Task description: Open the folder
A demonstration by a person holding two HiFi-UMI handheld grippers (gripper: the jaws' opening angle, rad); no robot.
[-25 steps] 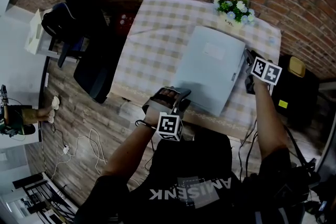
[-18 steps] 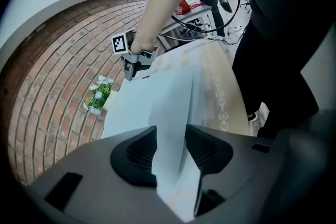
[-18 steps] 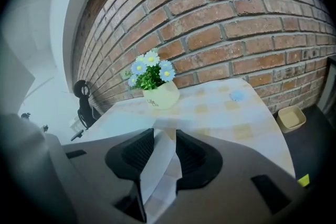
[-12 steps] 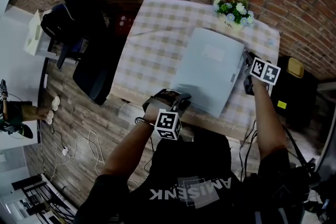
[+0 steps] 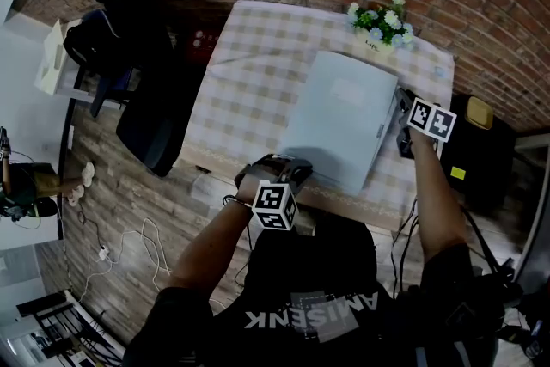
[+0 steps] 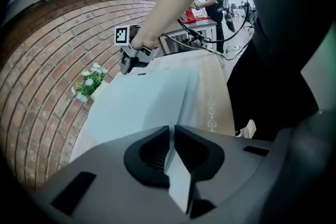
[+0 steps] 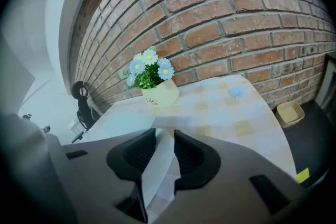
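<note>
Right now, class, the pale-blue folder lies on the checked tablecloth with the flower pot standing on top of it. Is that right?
No: the flower pot stands on the checked tablecloth, past the far edge of the folder, not on it; the head view shows this. The rest holds.

I count one grey folder (image 5: 339,120) at the frame's centre, one checked table (image 5: 249,73), one flower pot (image 5: 380,23) at the upper right, one black chair (image 5: 129,4) at the upper left, and two grippers: left gripper (image 5: 296,170), right gripper (image 5: 400,103).
</note>
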